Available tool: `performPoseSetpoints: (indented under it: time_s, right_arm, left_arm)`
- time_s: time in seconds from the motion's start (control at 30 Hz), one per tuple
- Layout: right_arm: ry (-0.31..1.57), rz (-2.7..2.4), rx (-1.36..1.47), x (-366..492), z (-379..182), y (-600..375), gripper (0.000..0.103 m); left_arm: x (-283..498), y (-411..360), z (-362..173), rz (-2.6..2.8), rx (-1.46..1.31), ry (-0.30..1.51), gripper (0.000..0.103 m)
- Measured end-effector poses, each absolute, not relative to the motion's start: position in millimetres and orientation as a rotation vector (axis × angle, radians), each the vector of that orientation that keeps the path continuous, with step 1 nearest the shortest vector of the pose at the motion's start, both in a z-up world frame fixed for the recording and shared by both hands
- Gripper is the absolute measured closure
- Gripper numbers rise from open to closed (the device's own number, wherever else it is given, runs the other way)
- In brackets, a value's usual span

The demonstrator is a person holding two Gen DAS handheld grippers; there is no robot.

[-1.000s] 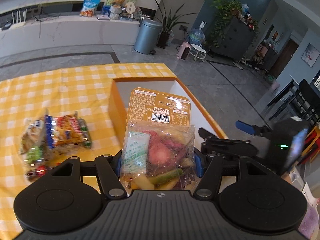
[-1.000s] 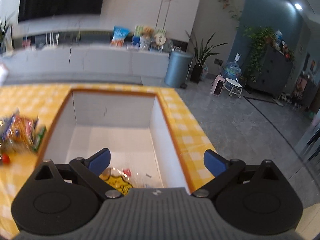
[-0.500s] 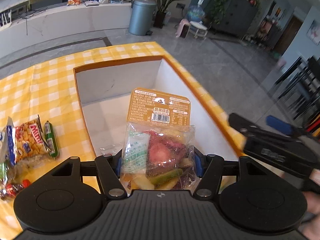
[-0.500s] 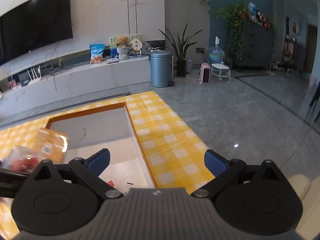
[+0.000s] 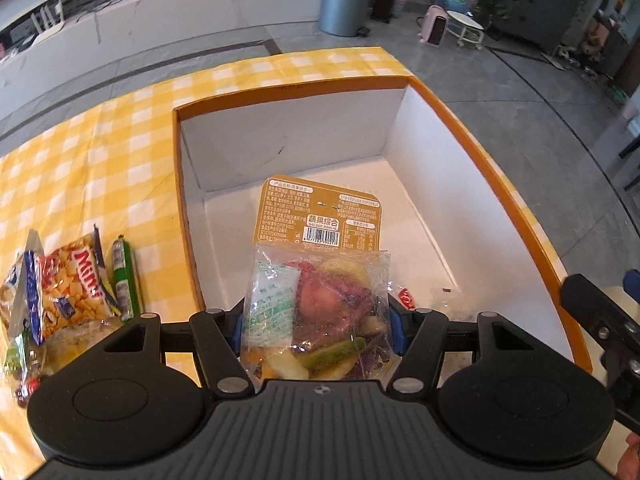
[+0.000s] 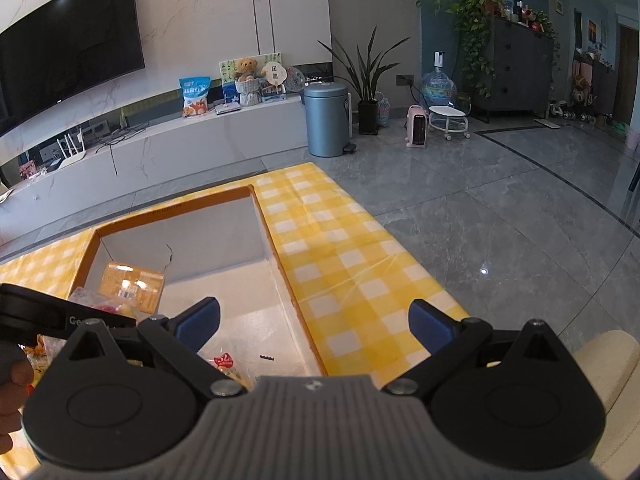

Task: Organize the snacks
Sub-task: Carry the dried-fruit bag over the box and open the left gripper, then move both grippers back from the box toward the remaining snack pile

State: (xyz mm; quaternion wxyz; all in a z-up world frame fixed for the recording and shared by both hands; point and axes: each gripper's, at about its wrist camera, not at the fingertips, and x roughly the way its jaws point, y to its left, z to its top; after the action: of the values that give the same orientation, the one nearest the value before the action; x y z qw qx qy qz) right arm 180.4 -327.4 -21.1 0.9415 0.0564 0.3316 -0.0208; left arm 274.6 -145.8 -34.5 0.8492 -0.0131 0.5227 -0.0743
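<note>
Left gripper [image 5: 318, 326] around fruit-chip bag [image 5: 320, 304], above box [image 5: 472, 140].

Grippers: black handheld rigs.
Left gripper [image 5: 316, 320], right gripper [image 6: 314, 322]: ribbed bodies, round pivot discs, silver screws, blue pads.

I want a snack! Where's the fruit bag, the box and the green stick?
Fruit bag [image 5: 320, 304], left wrist view, on its clear middle.
Box [image 5: 288, 92], left wrist view, on its far orange rim.
Green stick [image 5: 122, 276], left wrist view, on its middle.
</note>
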Motion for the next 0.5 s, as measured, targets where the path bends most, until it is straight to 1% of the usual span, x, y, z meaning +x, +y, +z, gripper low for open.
performPoseSetpoints:
  time_s: [0.07, 0.17, 0.27, 0.33, 0.5]
  right_arm:
    - [0.681, -0.042, 0.109, 181.4, -22.1, -326.0, 0.005]
    - [0.681, -0.041, 0.099, 183.0, -23.5, -324.1, 0.005]
    - [0.687, -0.05, 0.102, 185.1, -25.6, -323.3, 0.005]
    - [0.689, -0.048, 0.096, 185.3, -26.4, -321.5, 0.005]
    - [0.679, -0.041, 0.07, 183.4, -24.3, -314.2, 0.005]
  left_arm:
    - [274.3, -146.9, -32.9, -0.156, -0.021, 1.114, 0.03]
    - [269.9, -144.3, -27.8, -0.163, -0.032, 1.115, 0.022]
    - [263.4, -138.9, -18.2, -0.178, -0.057, 1.1, 0.016]
    - [258.4, -135.9, -8.9, -0.241, -0.063, 1.076, 0.014]
    - [243.8, -124.7, 17.2, -0.27, -0.085, 1.006, 0.014]
